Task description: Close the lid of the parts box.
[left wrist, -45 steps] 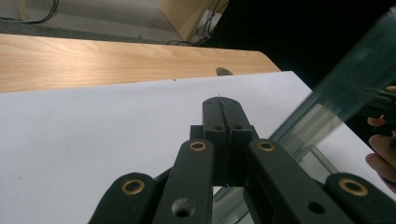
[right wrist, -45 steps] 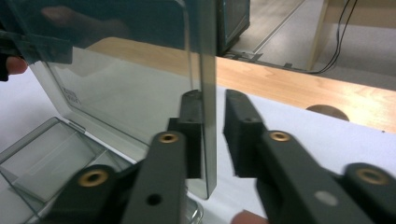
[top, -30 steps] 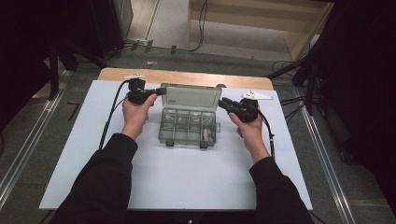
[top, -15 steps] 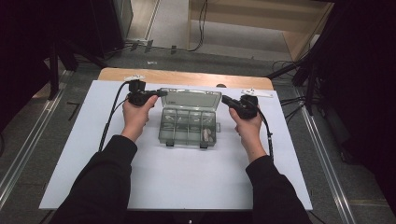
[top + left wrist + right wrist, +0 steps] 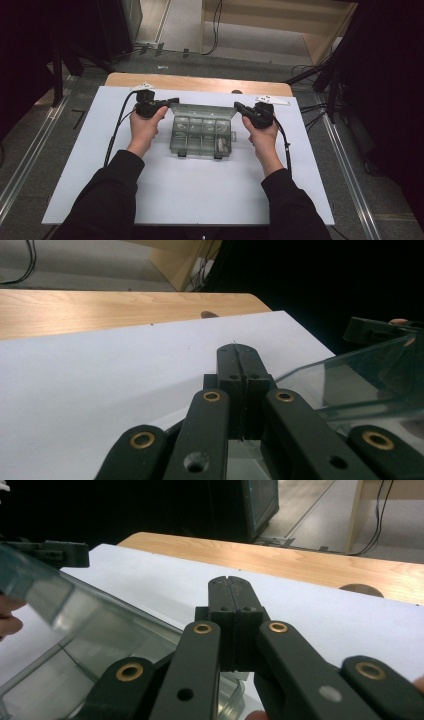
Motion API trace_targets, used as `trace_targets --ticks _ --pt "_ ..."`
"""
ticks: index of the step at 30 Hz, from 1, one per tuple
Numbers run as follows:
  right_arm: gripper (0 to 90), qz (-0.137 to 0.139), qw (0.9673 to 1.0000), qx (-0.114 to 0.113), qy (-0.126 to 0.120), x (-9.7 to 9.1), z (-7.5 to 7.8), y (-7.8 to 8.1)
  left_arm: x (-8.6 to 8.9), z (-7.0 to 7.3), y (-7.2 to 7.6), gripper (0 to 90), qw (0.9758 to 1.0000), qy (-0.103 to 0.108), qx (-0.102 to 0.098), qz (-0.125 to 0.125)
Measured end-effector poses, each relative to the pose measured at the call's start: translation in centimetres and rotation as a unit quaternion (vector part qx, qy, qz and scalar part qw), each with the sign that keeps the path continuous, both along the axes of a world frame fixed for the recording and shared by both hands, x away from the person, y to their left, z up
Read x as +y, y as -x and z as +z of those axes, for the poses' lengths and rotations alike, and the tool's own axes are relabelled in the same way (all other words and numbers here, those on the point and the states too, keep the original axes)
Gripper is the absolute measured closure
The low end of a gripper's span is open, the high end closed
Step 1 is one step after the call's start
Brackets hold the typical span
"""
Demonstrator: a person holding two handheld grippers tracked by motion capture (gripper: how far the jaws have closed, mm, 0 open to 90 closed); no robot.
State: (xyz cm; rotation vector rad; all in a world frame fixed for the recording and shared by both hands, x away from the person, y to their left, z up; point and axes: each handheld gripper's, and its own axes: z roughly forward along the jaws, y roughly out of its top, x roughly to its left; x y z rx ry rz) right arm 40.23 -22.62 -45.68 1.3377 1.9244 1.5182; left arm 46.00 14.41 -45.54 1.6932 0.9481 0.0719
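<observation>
A clear plastic compartment box point(image 5: 202, 136) sits on the white board point(image 5: 200, 200) with small parts in its cells. Its clear lid point(image 5: 202, 110) stands raised along the far side. My left gripper point(image 5: 175, 101) is shut at the lid's left far corner; in the left gripper view the jaws point(image 5: 236, 347) meet with nothing seen between them and the lid point(image 5: 360, 375) lies just to their right. My right gripper point(image 5: 237, 106) is shut at the right far corner; its closed tips point(image 5: 227, 580) rise beside the lid point(image 5: 45, 595).
A wooden tabletop point(image 5: 200, 82) shows beyond the board's far edge, with a dark round spot point(image 5: 236, 91) in it. Cables trail from both grippers across the board. Floor rails run along both sides of the table.
The lid has swung from leaning back to standing more upright. My right gripper's jaws have shut and it has moved left to the lid's corner. The left hand has hardly moved.
</observation>
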Motion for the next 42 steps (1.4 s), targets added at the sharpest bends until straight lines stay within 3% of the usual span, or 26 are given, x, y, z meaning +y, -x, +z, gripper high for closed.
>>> trace_targets --ticks 14,24,32,37,42 --pt "87.8 0.017 0.9995 -0.012 0.022 0.7 -0.4 2.5 0.4 0.1 2.6 90.0 0.9996 0.003 -0.024 -0.014" --pt "87.6 0.018 0.9995 -0.016 0.022 0.8 -1.4 4.6 0.7 -0.9 5.3 90.0 0.9991 0.004 -0.034 -0.023" --pt "87.7 0.024 0.9983 -0.021 0.048 1.7 -2.4 7.1 0.2 -1.9 7.9 90.0 0.9976 -0.027 -0.055 -0.031" --pt "87.8 0.026 0.9981 -0.021 0.052 2.0 -3.1 8.2 0.4 -2.6 9.1 90.0 0.9981 -0.019 -0.052 -0.028" --pt "87.8 0.027 0.9976 -0.020 0.060 2.2 -3.7 9.1 0.8 -3.5 10.0 90.0 0.9983 -0.028 -0.047 -0.019"
